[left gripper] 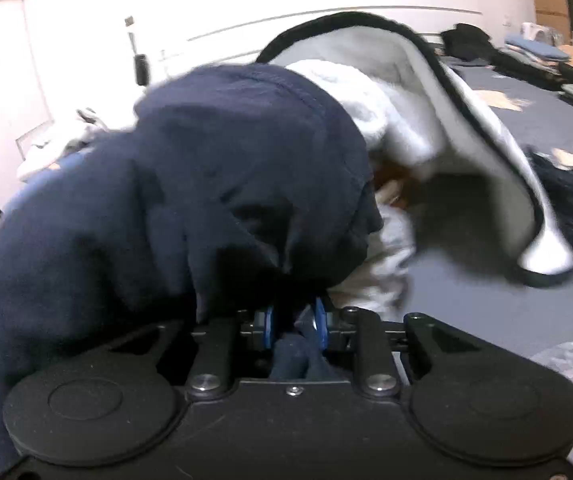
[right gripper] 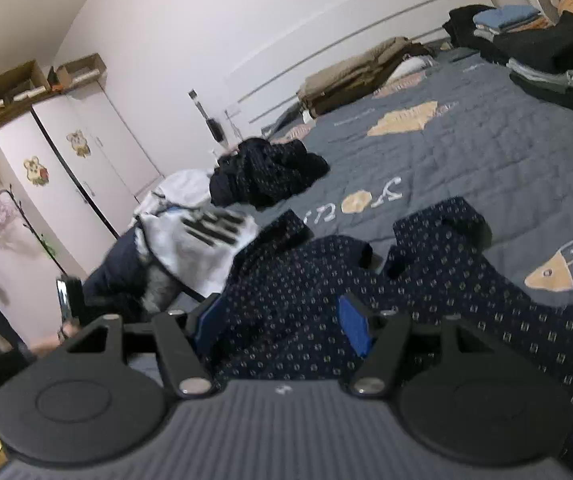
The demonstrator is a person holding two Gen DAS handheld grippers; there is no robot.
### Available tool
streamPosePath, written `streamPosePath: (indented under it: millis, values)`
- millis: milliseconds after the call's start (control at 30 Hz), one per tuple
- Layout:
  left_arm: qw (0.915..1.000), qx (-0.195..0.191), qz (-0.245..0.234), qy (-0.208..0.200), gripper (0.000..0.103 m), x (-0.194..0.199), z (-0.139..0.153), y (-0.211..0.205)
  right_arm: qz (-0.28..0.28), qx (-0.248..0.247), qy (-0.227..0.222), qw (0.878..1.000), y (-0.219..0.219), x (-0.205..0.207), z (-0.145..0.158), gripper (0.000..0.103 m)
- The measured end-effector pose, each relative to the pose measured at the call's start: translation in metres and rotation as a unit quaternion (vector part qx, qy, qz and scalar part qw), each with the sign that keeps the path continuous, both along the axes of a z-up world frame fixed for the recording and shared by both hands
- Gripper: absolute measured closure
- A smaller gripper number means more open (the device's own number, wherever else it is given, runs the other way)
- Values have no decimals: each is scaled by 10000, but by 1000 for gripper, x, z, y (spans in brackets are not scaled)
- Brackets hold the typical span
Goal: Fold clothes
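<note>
Gripping a bunched navy garment (left gripper: 206, 184), the left gripper (left gripper: 295, 322) has its jaws nearly closed on the cloth above the grey bedspread (left gripper: 486, 312). Rightward, the right gripper (right gripper: 282, 320) hangs wide open over a patterned navy shirt (right gripper: 426, 300), holding nothing.

Clothes (right gripper: 366, 280) on grey bed (right gripper: 466, 152)

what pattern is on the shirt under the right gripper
Navy shirt with small pale square dots; clearest in the right wrist view.
</note>
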State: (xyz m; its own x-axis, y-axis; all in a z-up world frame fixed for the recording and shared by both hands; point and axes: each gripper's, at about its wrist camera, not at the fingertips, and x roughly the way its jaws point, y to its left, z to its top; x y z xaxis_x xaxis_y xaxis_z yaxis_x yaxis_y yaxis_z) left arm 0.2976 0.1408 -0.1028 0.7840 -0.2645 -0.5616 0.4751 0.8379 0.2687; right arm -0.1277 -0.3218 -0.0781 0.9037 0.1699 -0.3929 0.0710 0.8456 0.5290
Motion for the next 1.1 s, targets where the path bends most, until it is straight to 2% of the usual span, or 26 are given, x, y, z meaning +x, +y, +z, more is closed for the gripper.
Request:
streamPosePath:
  millis: [100,133,167,200,267,333,433,500,533,600,700,800,1033,1100]
  values:
    - [9961,421,580,-513,82,31,16,15,-17,-118,90,9999,3,3,-5,40]
    - [9926,553,812,-712,82,40,23,19,-24,-133,109,9998,3,4,-6,40]
    - [9880,684,1042,-910,78,48,29,23,-31,-145,120,9998,4,5,-7,40]
    - [9852,747,1106,-1073,68,47,35,24,-36,-150,110,9998,5,6,-7,40]
    - [9818,772,1091,-1350,25,35,47,26,-6,-144,94,9999,8,7,-7,40]
    - [9813,672,968,-1521,11,12,57,28,48,-125,73,9999,12,7,-7,40]
    - [9865,262,636,-1488,10,-34,77,33,119,-135,48,9998,17,5,-3,40]
    - [9891,-33,447,-1404,5,-74,90,29,148,-156,14,9998,20,3,1,40]
    - [9911,-241,260,-1281,0,-91,93,23,147,-144,-25,9998,19,2,3,40]
    - [9922,-712,-44,-1020,0,-130,99,1,135,-183,-63,9997,19,0,9,40]
    - [9879,-1371,-445,-567,0,-188,106,-41,103,-331,-62,9994,17,-3,18,39]
    - [9765,-2031,-724,30,0,-234,94,-85,-30,-464,15,9989,9,-3,23,37]
    - [9681,-2317,-677,666,0,-289,76,-146,-199,-670,363,9969,-27,3,29,34]
    - [9709,-2102,-968,615,0,-313,72,-150,-62,-571,303,9979,-29,-2,31,34]
